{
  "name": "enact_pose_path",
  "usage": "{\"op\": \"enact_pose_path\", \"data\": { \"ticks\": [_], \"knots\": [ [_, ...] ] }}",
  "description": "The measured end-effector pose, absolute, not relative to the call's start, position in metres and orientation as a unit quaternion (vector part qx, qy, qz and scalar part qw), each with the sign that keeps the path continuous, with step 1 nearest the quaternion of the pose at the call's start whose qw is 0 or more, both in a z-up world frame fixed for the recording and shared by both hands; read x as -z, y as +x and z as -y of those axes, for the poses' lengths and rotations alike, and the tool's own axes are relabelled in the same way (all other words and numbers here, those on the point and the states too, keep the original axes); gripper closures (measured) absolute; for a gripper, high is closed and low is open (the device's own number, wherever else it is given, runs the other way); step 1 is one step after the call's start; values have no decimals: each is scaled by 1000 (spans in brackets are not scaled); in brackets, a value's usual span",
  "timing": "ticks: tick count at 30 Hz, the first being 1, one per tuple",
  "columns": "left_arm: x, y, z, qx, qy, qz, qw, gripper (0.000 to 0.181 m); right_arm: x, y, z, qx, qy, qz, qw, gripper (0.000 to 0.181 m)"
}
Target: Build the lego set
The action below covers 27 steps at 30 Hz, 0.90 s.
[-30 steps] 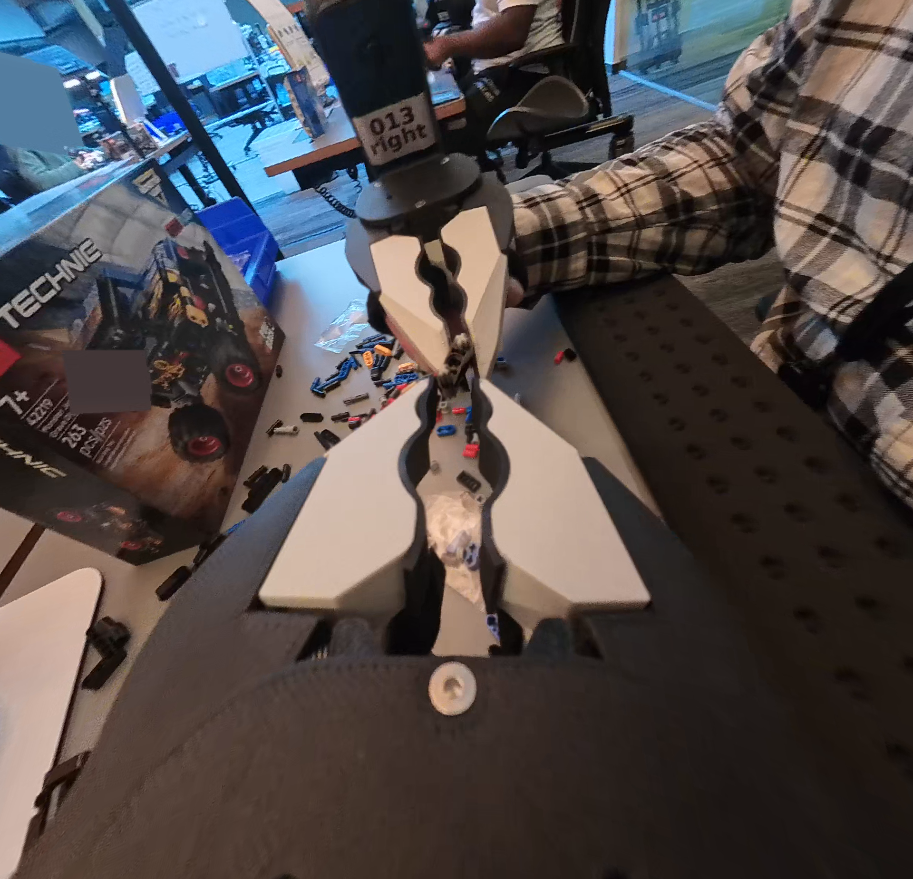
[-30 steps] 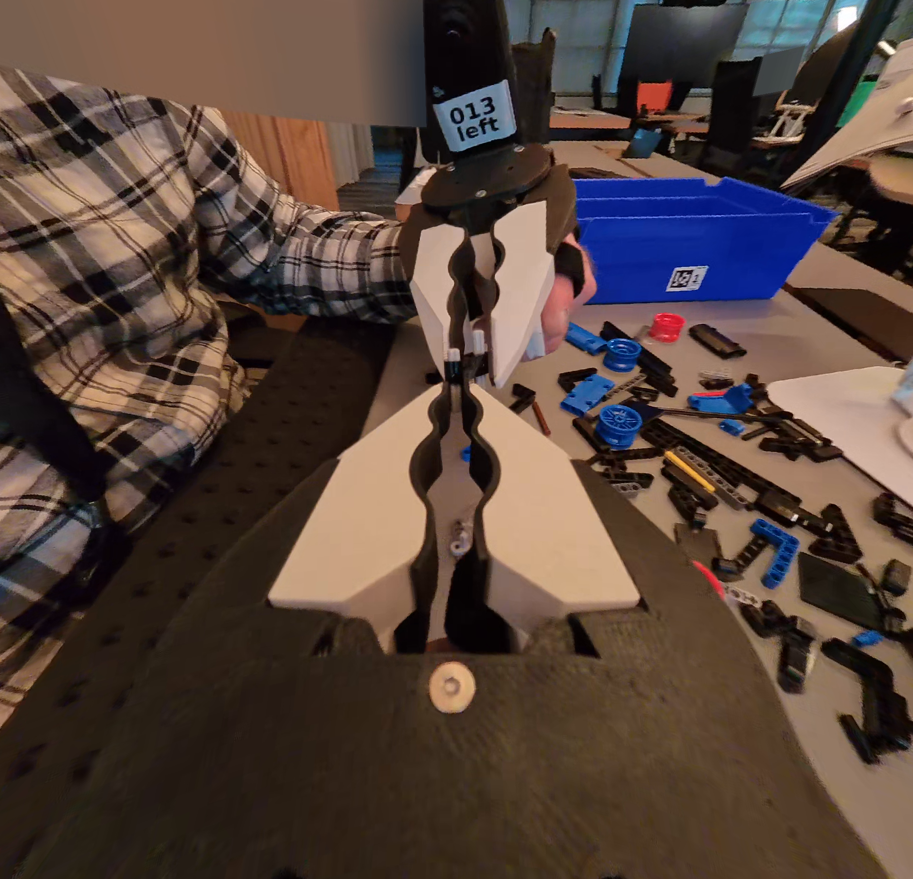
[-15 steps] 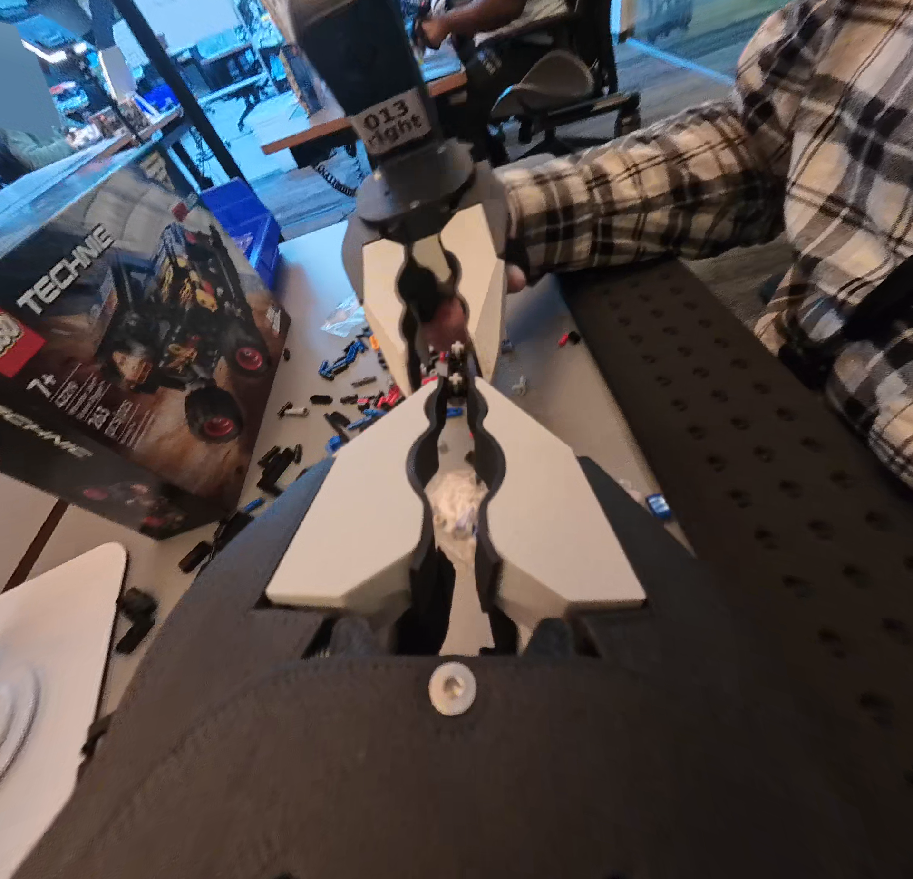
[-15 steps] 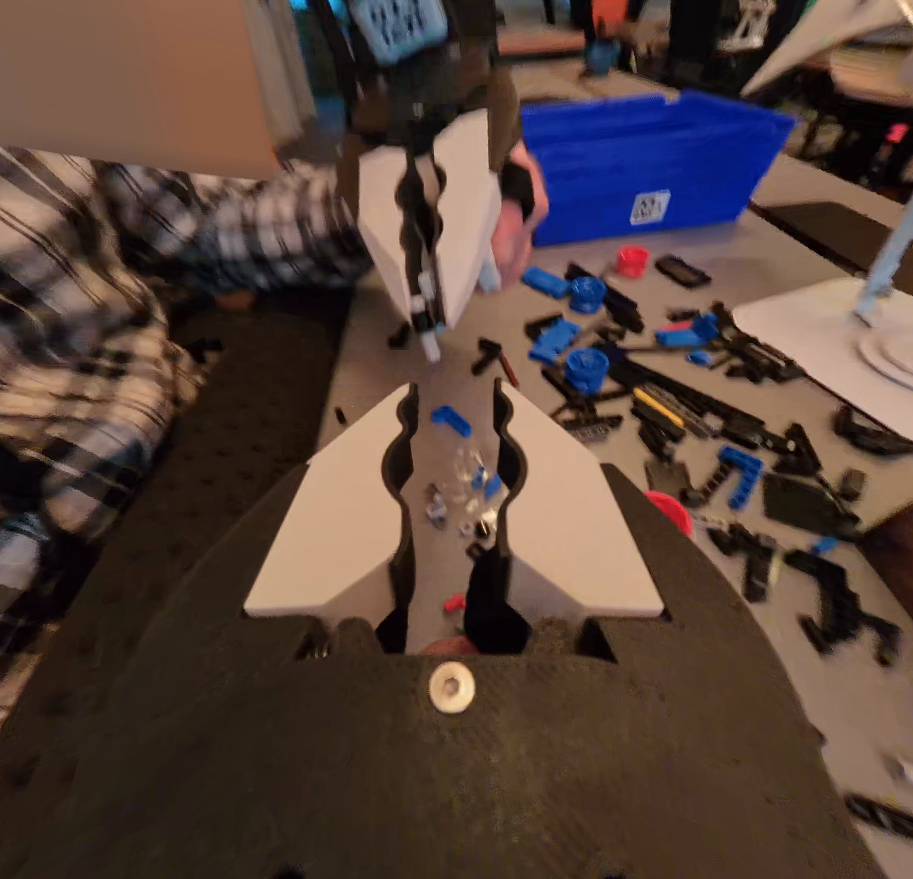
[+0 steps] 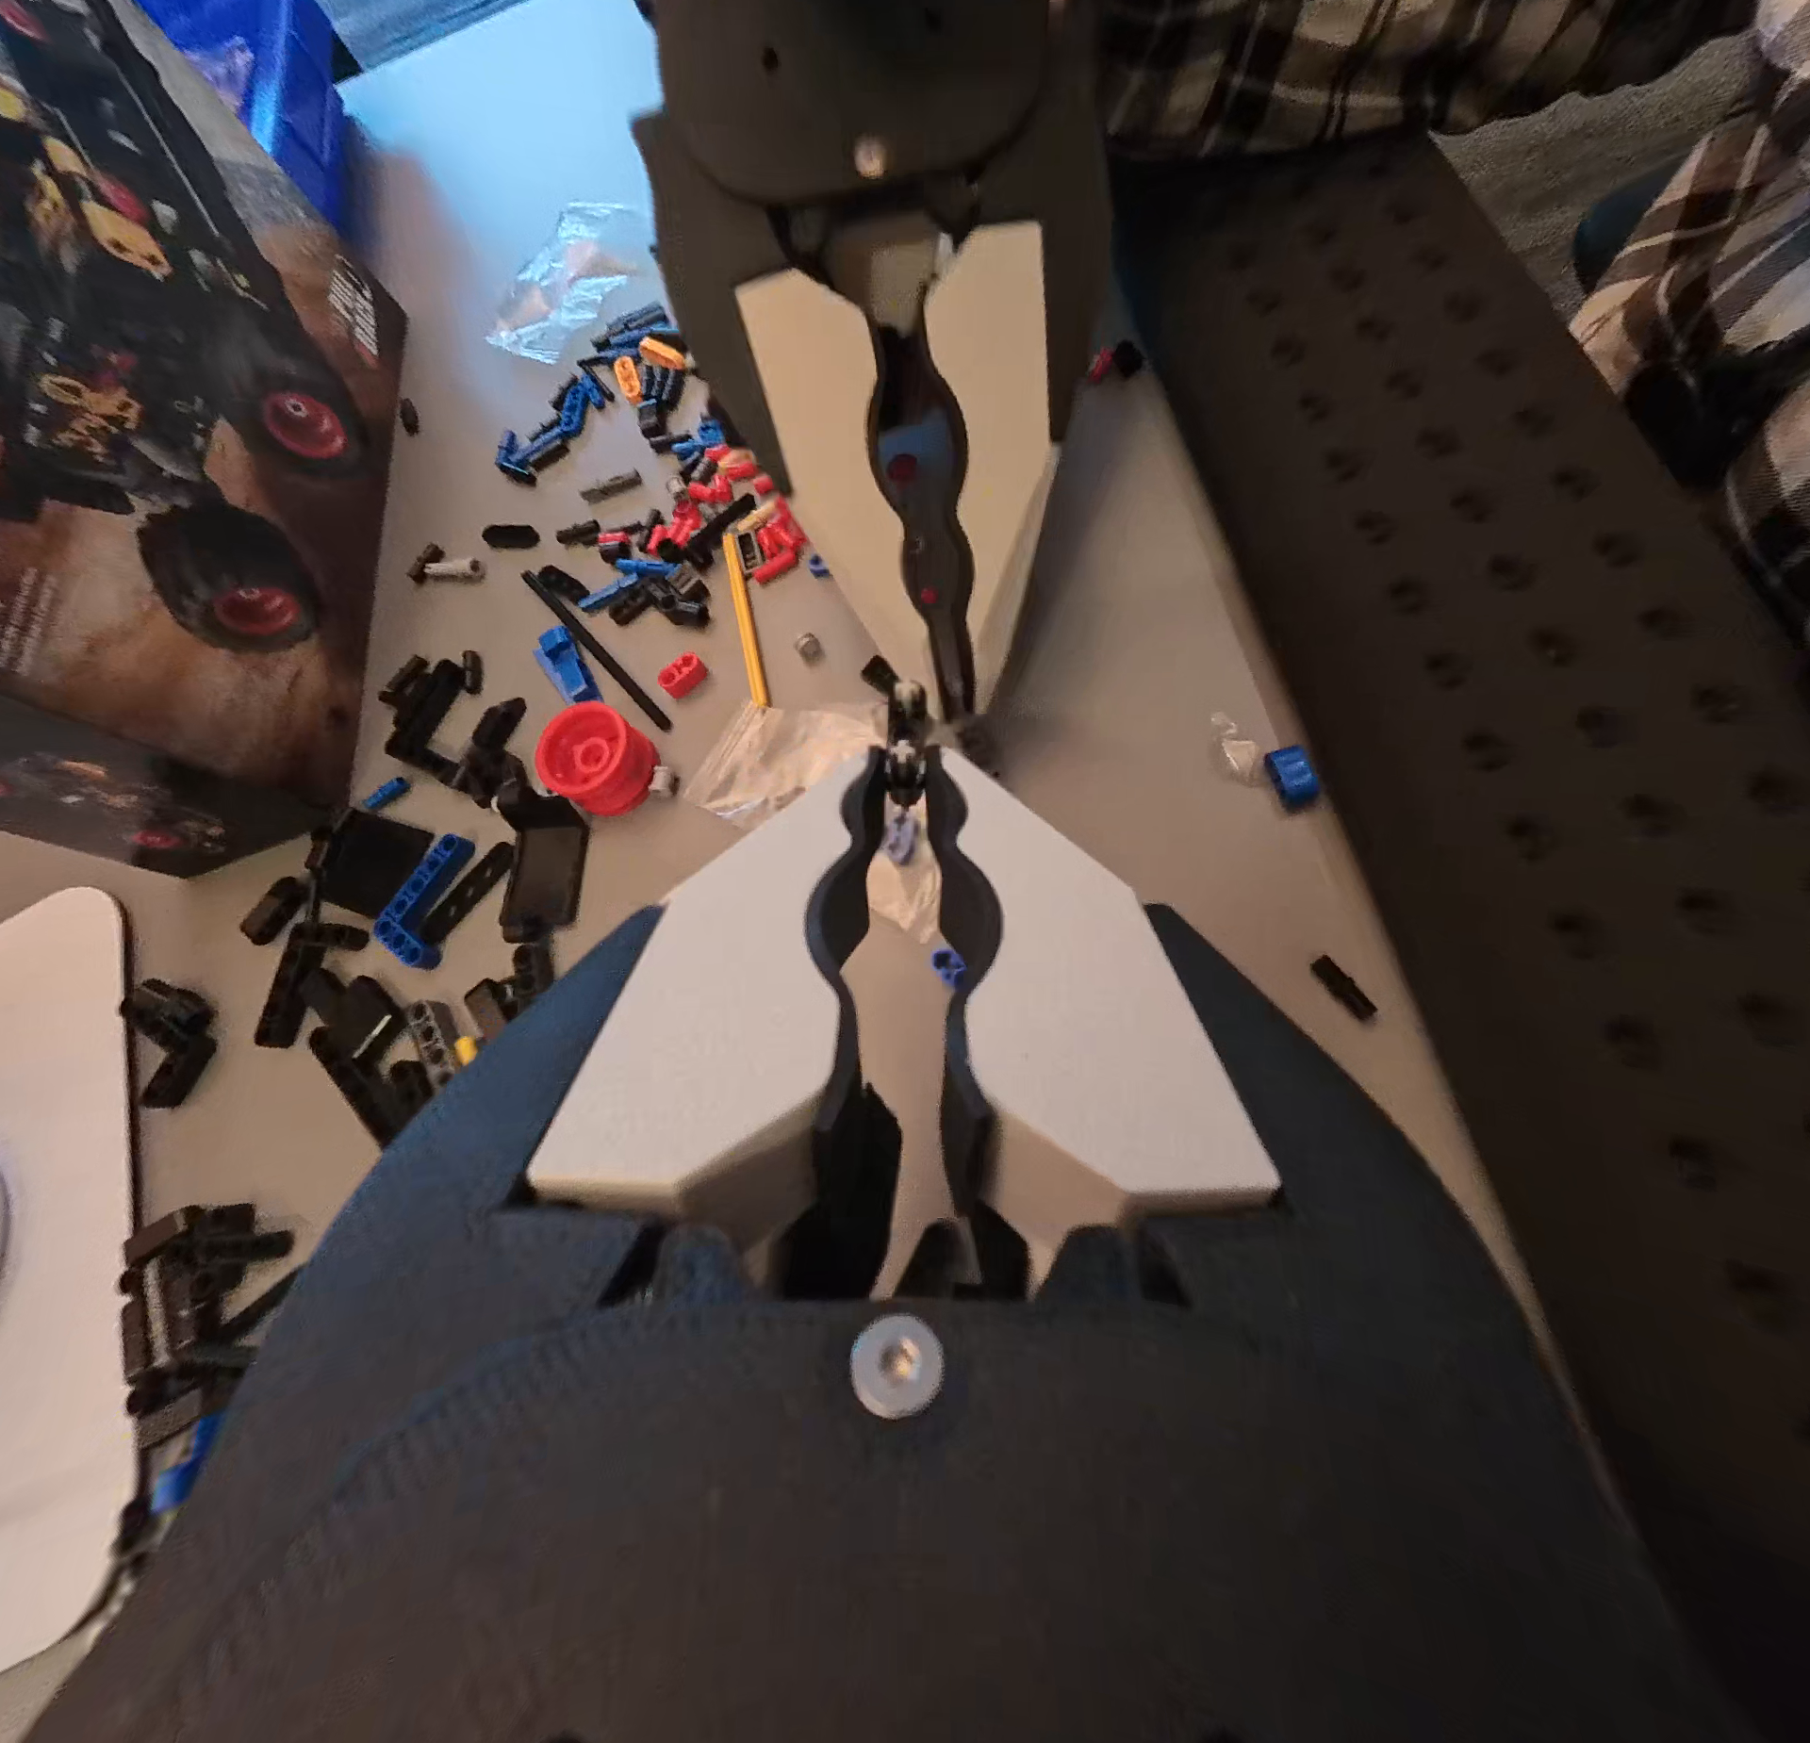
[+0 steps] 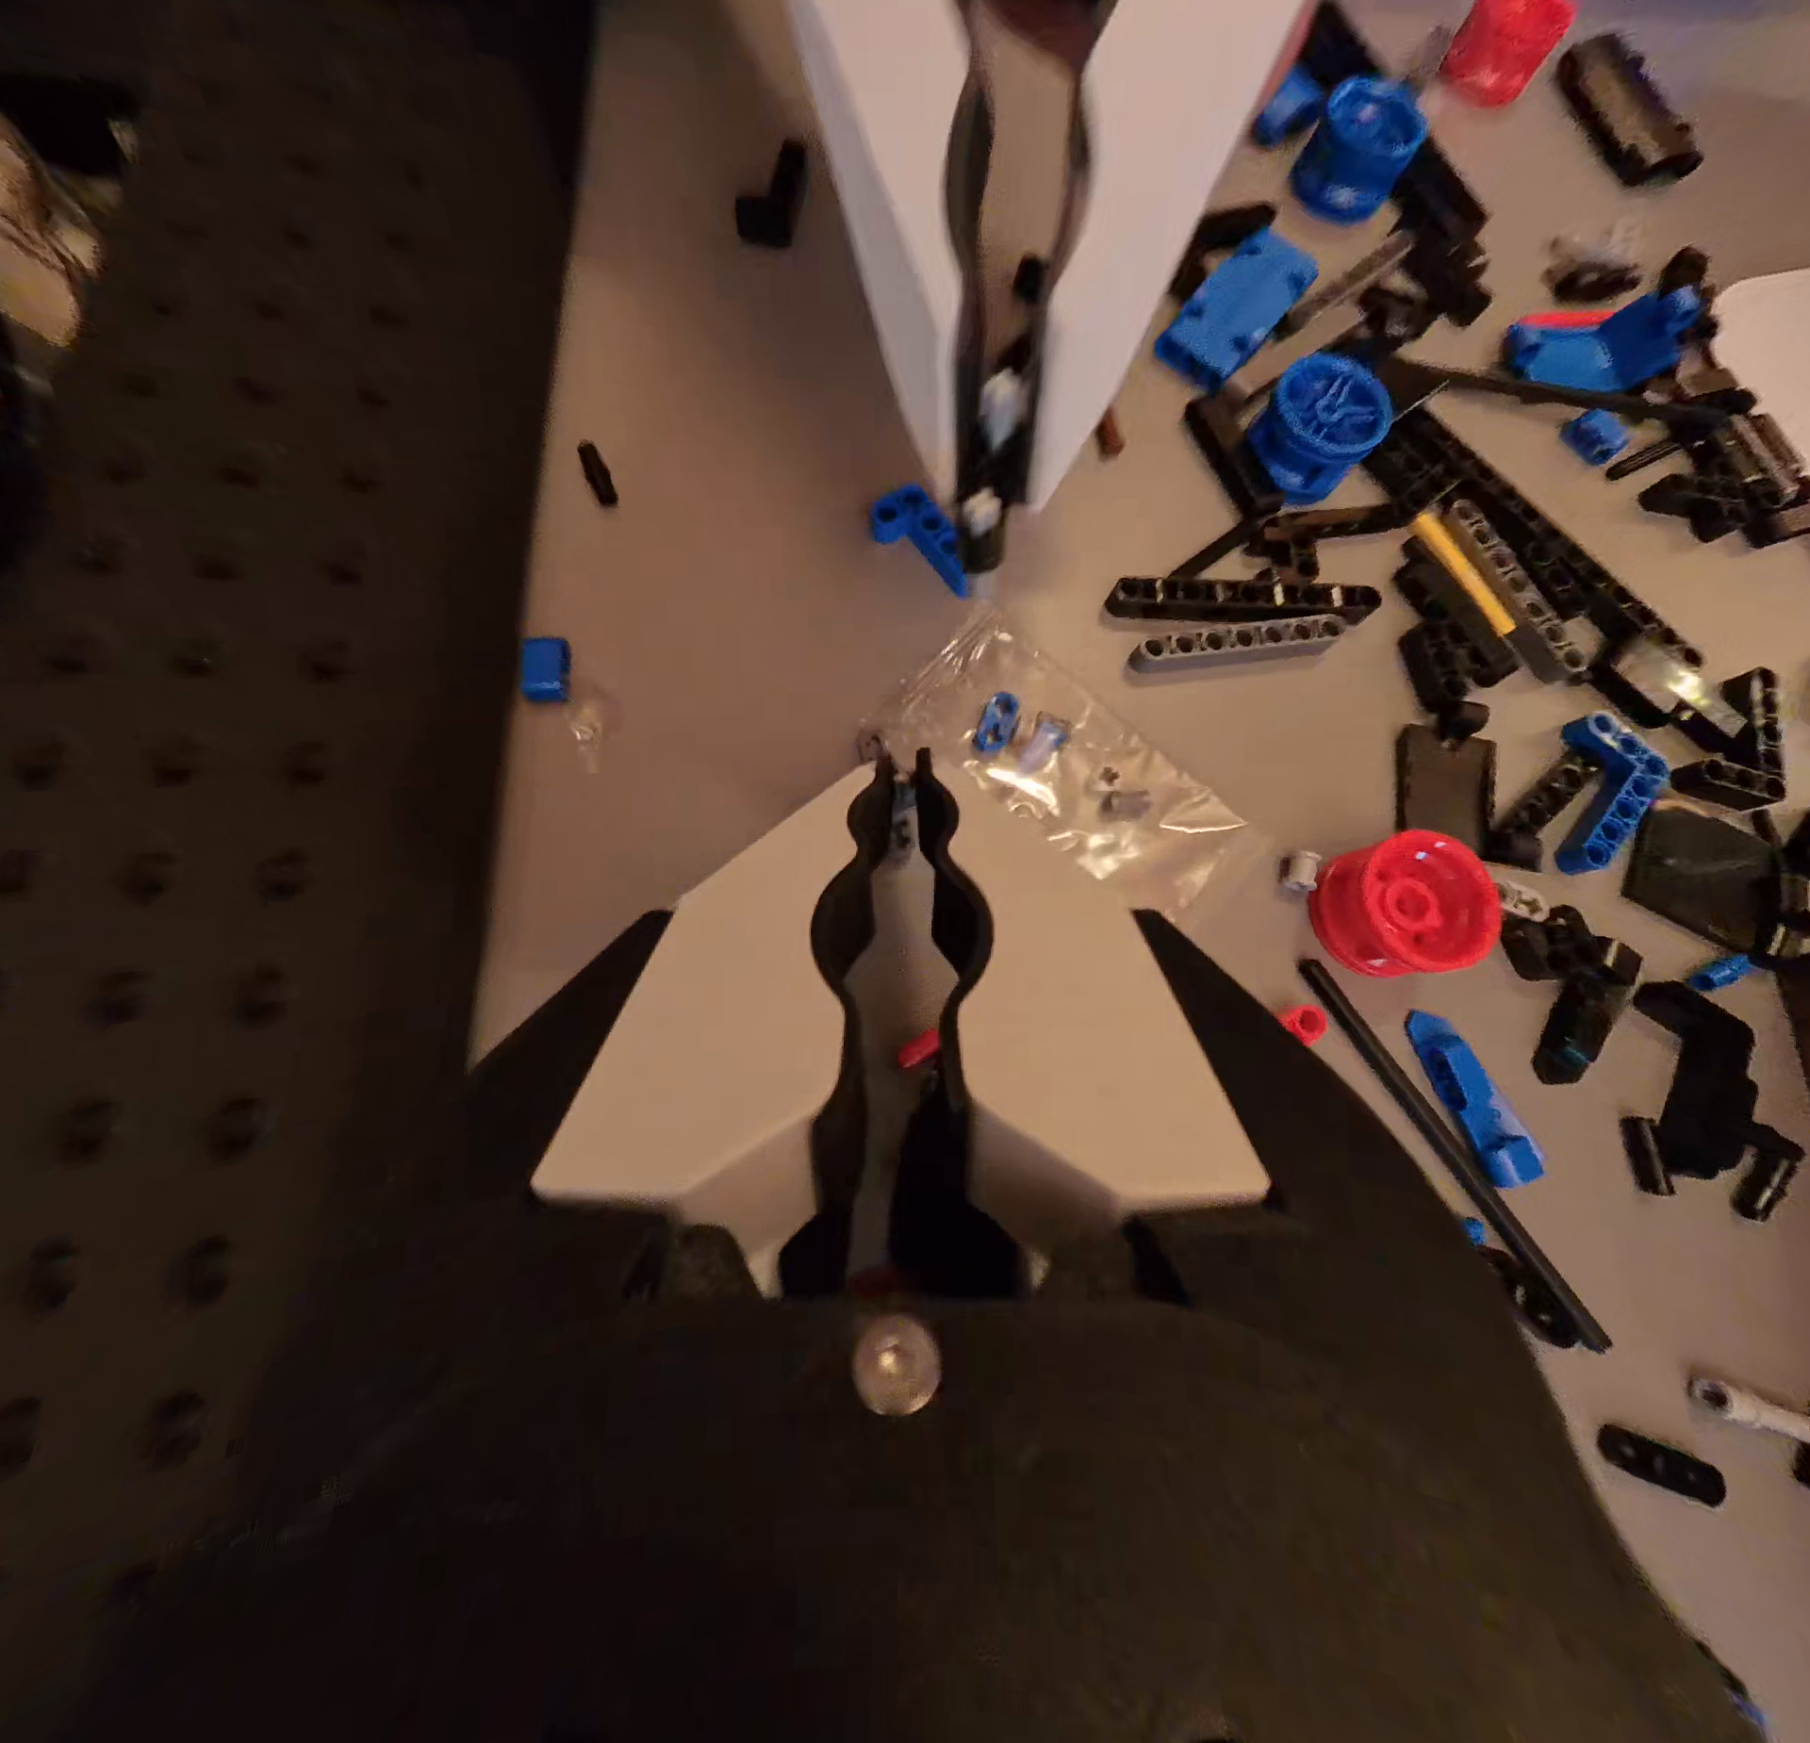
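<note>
Both grippers have dropped low over the table [image 6: 686, 619]: left gripper [image 5: 906, 766] clamped on a small black-and-white piece [image 5: 906, 717], right gripper [image 6: 903, 777] pinching a tiny part [image 6: 903, 815] (blurred); a clear bag [image 6: 1068, 775] lies just ahead.

Free strip of table [image 6: 686, 344] runs along its edge next to the black perforated mat [image 6: 245, 619]; only a small blue brick [image 6: 545, 668], a black pin [image 6: 595, 472] and a blue L-beam [image 6: 916, 530] sit in it. Clear plastic bag [image 6: 1058, 775] lies mid-table just beside both gripper tips. Away from the mat: dense clutter w/ red wheel hub [image 6: 1405, 903], blue wheel hubs [image 6: 1322, 423], black beams [image 6: 1244, 597], no clean passage. Far side blocked by lego box [image 5: 166, 442]; white plate [image 5: 59, 1157] at the near corner.
</note>
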<state>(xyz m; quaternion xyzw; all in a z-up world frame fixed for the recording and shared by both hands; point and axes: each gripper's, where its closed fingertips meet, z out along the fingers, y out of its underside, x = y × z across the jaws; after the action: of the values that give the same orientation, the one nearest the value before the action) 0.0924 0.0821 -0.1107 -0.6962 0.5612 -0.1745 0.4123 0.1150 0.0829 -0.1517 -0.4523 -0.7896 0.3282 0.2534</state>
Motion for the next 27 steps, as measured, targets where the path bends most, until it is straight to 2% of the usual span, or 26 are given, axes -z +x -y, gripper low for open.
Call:
{"op": "enact_pose_path", "data": {
  "ticks": [7, 13, 21, 27],
  "knots": [
    [127, 108, -82, 167, -708, -548, 412, 175, 110, 121, -90, -426, -465, 722, 285, 178],
    [139, 128, -68, 210, -709, -552, 384, 175, 83, 132, -89, -532, -480, 646, 263, 178],
    [173, 133, -56, 191, -721, -581, 327, 175, 108, 143, -85, -472, -504, 675, 261, 178],
    [170, 129, -58, 188, -724, -571, 340, 154, 105, 139, -84, -475, -522, 658, 261, 178]
  ]
}}
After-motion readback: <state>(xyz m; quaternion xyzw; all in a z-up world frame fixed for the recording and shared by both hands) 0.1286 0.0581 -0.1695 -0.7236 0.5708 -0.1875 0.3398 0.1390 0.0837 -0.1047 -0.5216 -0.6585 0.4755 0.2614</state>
